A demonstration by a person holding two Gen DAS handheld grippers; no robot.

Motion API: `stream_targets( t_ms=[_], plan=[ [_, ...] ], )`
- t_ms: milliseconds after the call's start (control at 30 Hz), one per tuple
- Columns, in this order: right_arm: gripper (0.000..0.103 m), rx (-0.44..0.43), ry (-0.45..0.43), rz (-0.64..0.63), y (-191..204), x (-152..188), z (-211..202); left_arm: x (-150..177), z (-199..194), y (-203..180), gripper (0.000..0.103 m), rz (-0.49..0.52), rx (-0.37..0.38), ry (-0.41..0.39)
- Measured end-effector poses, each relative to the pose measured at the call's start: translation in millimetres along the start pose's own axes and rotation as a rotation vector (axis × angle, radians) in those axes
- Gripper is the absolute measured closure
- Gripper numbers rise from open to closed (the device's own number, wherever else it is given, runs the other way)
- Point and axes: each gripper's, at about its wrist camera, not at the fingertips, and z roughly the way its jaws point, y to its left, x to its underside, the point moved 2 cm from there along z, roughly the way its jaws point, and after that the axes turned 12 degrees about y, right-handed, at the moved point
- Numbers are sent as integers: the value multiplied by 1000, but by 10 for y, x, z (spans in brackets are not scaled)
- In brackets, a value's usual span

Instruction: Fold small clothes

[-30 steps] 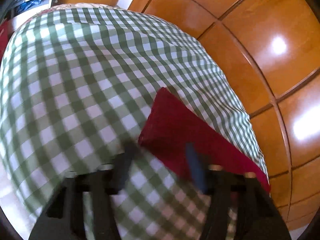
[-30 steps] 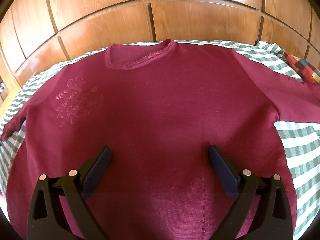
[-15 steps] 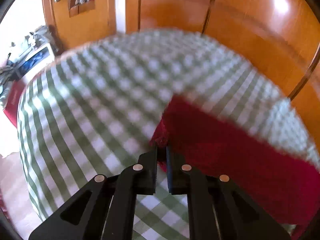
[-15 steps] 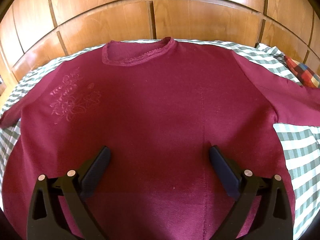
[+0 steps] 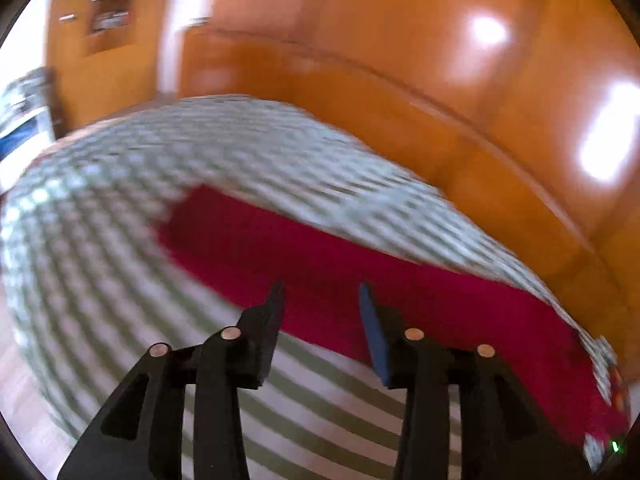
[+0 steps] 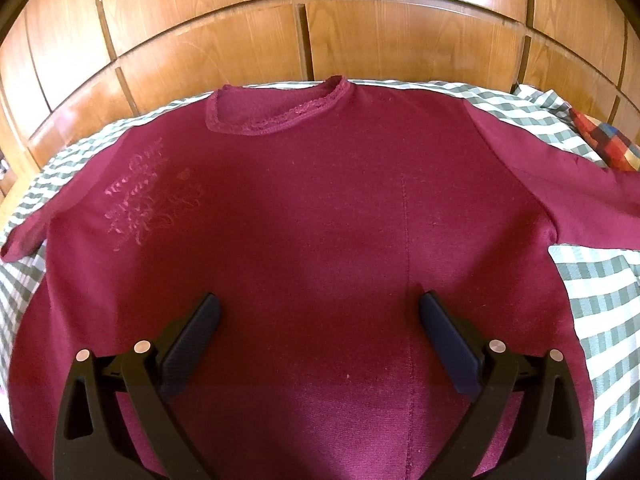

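A maroon long-sleeved shirt (image 6: 320, 220) lies flat, front up, on a green-and-white checked cloth (image 6: 600, 300), its lace-trimmed neckline (image 6: 280, 116) toward the wooden wall. My right gripper (image 6: 318, 308) hovers wide open over the shirt's lower middle, nothing between its fingers. In the blurred left wrist view, the shirt's left sleeve (image 5: 320, 252) stretches flat across the checked cloth (image 5: 100, 260). My left gripper (image 5: 322, 292) is above the sleeve's near edge. Its jaws are opening and no fabric is pinched between them. That sleeve's end (image 6: 24, 240) shows at the right wrist view's left edge.
Glossy wooden panels (image 6: 360, 20) rise right behind the bed, also filling the top of the left wrist view (image 5: 440, 80). A multicoloured checked fabric (image 6: 604, 140) lies at the far right by the other sleeve. A shelf (image 5: 112, 4) stands far left.
Half a second ago my left gripper was shut on the sleeve's end; it has since let go, opened and drawn up and back. The right gripper and shirt body have not moved.
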Motion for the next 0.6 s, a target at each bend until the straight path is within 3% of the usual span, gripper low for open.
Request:
stream_targets(
  t_ms=[100,167,267,333,400,467,600],
  plan=[
    [4,-16,-5,7,-21,-3,-11,418,30,-724,59,124,127,53],
    [4,-36,-11,16,-44,2,-24,774,77,-1212,59,237,175,81],
    [4,-69,-16,33,-85,4,-46,1170,217,-1609,59,326,202,145],
    [4,-94,-17,46,-131,20,-75,1434,364,-1737,59,362,188,194],
    [4,-106,-12,50,-162,57,-114,1647,541,-1718,59,431,77,187],
    [4,-125,-9,45,-212,118,-166,1738,526,-1637,58,448,93,135],
    [4,-182,-8,70,-423,260,-326,1758,498,-1592,58,443,86,134]
  ],
)
